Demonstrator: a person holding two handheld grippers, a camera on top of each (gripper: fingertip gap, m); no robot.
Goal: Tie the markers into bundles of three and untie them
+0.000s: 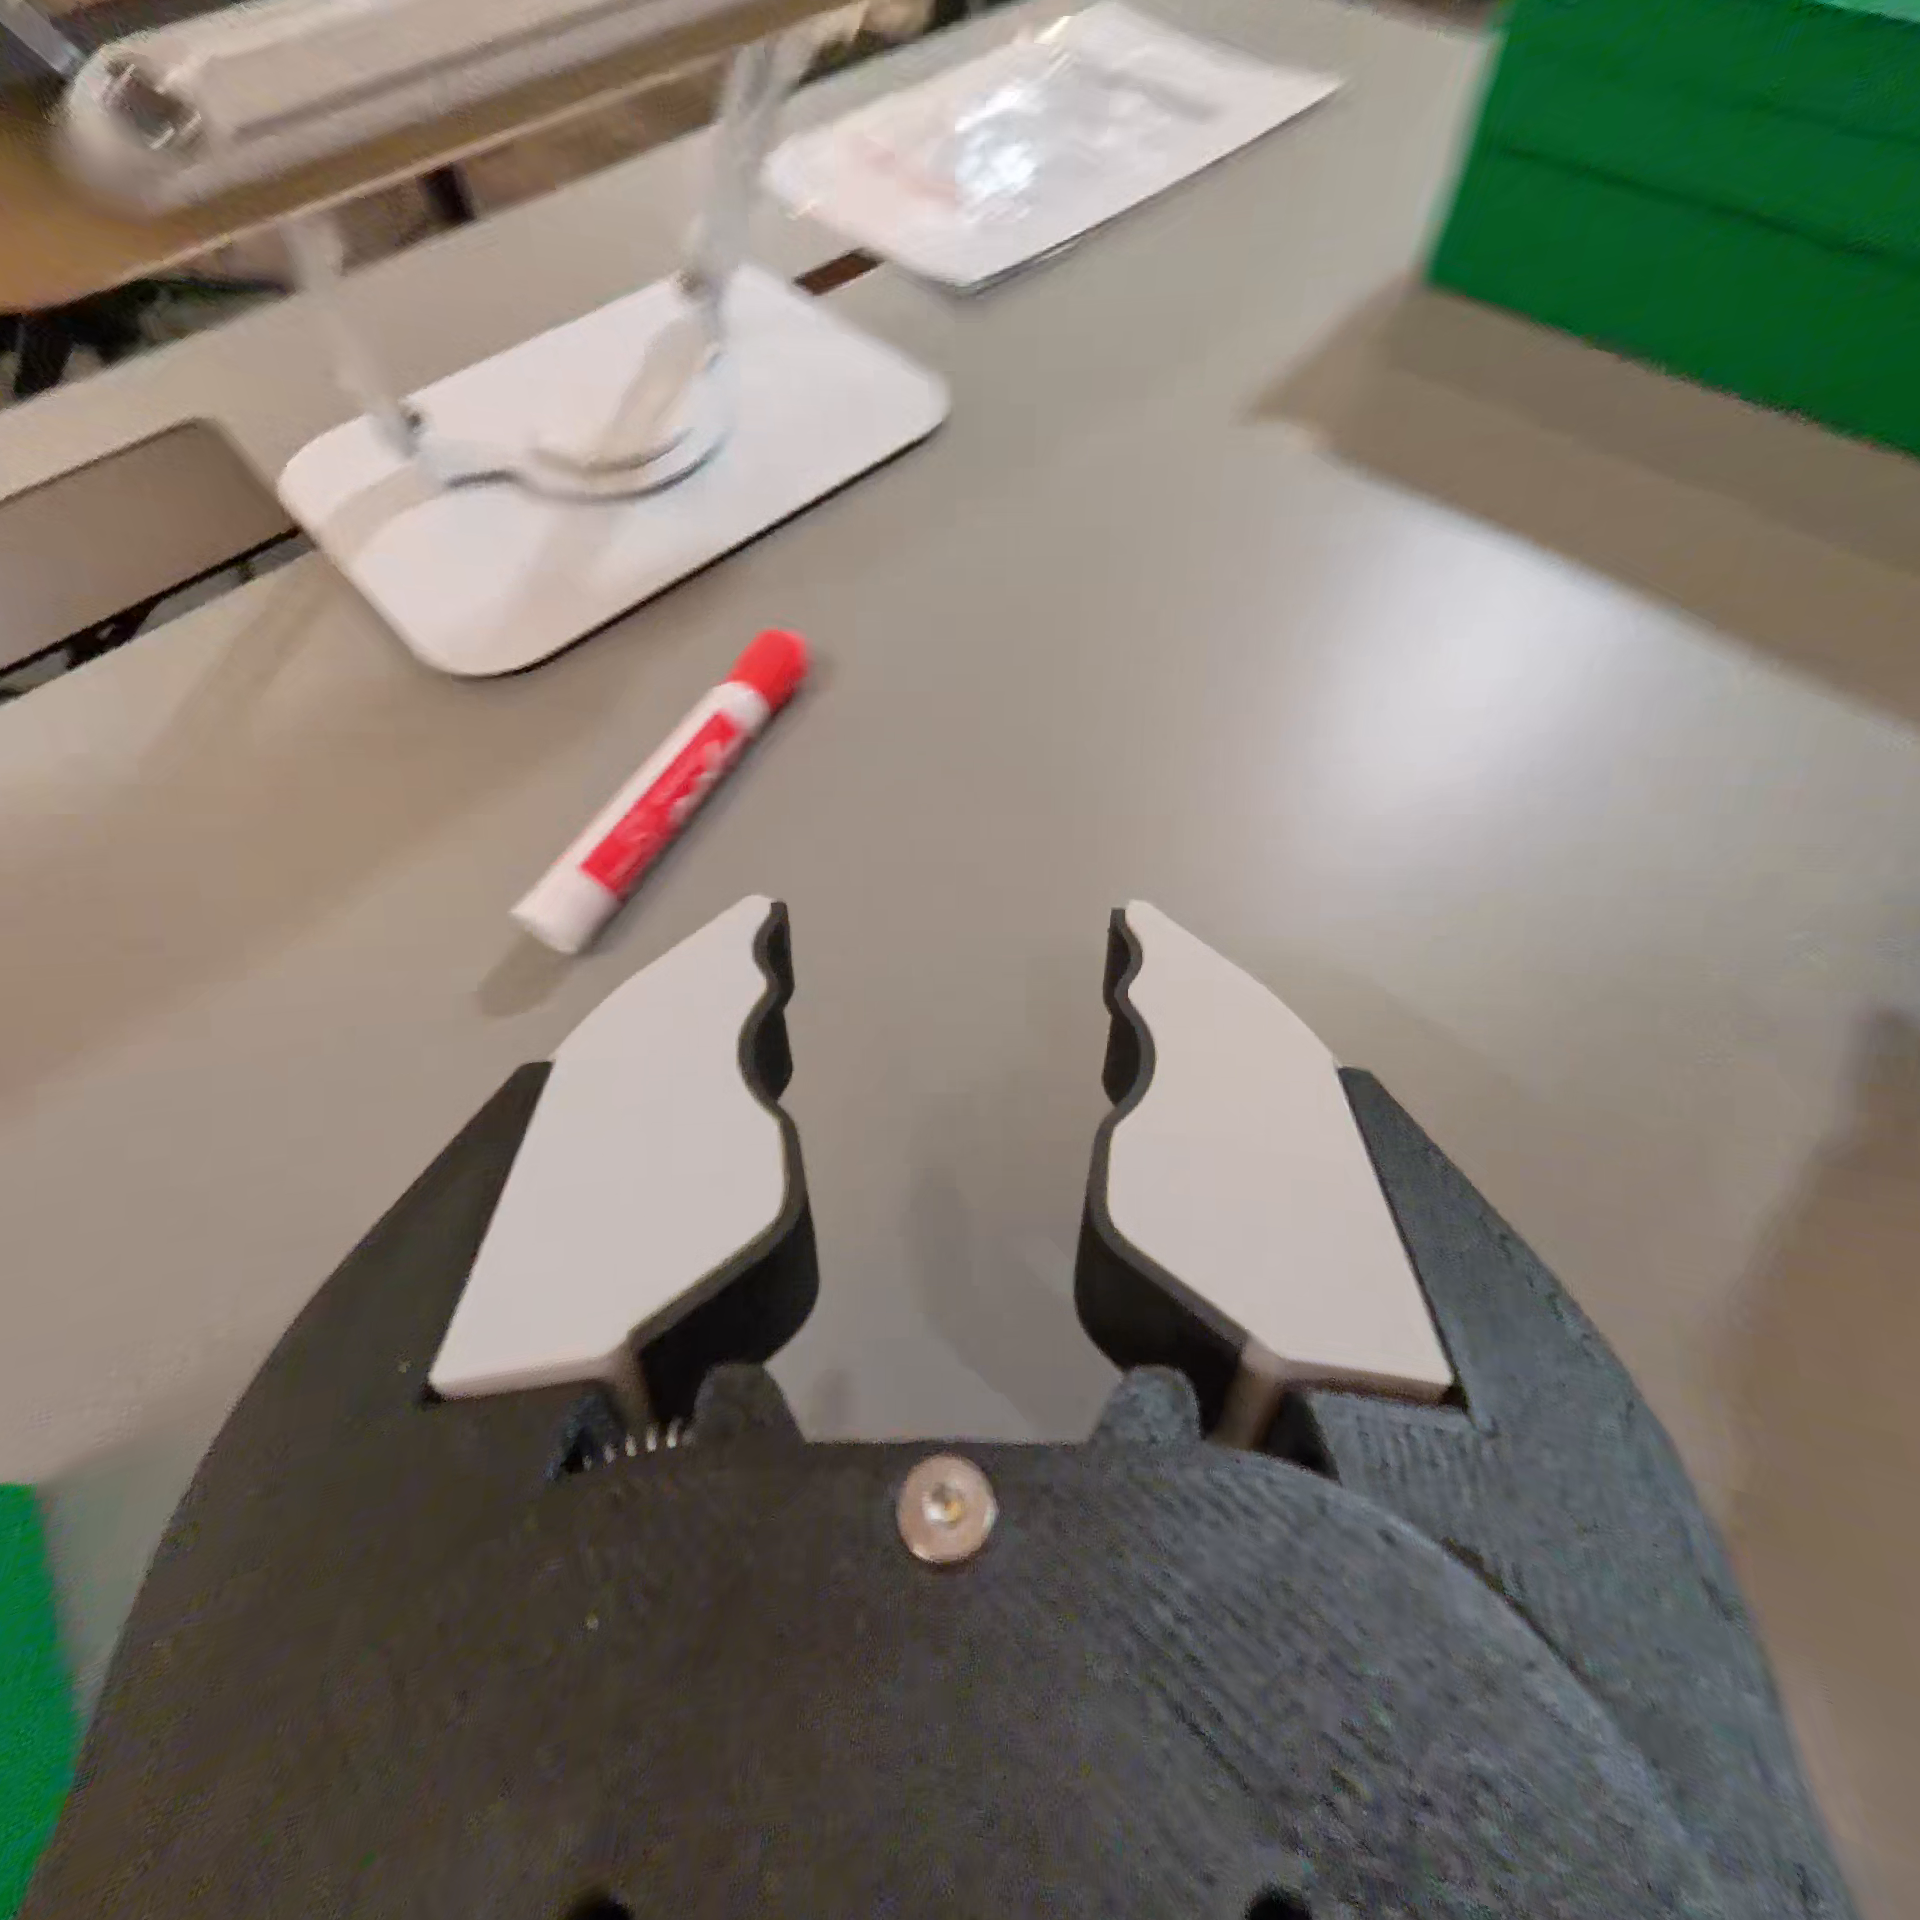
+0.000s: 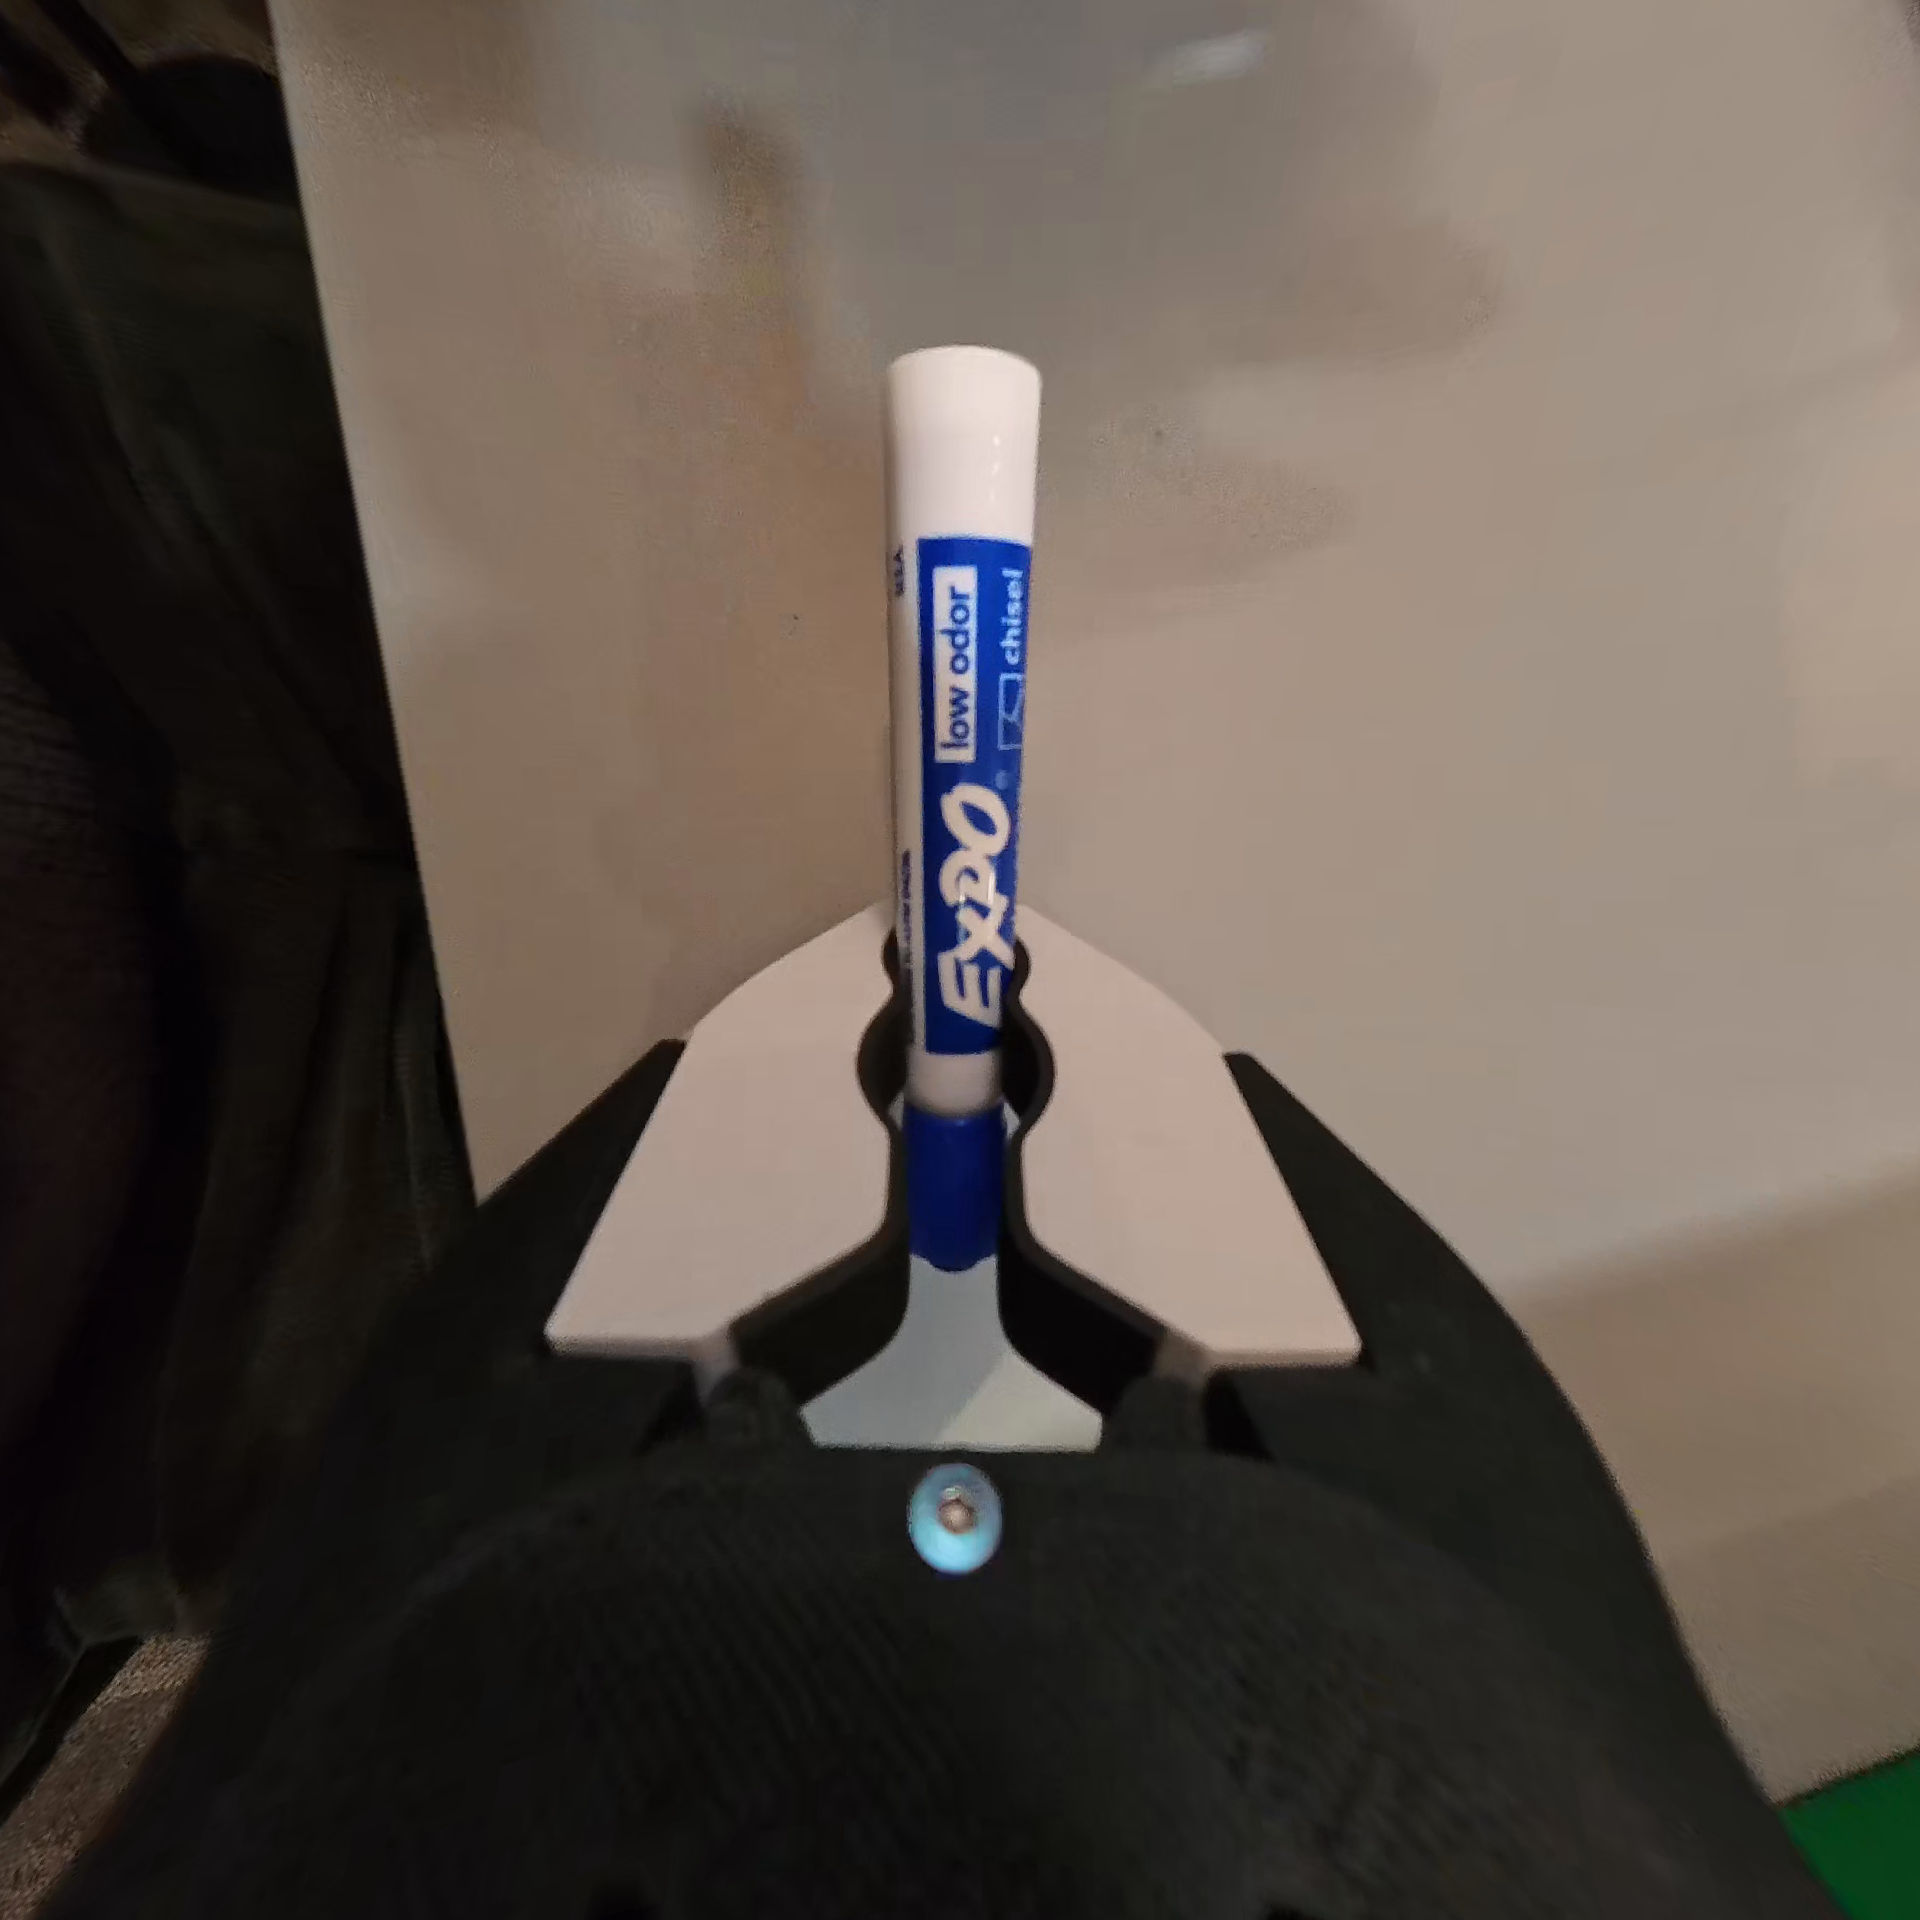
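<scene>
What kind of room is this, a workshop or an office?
Probably an office or meeting room. A wide grey table holds a red marker, a white stand base and a clear plastic packet. The right gripper holds a blue marker.

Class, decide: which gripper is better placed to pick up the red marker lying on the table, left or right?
Left. The left gripper is open and empty, with the red marker just ahead on the table. The right gripper is shut on a blue marker.
</scene>
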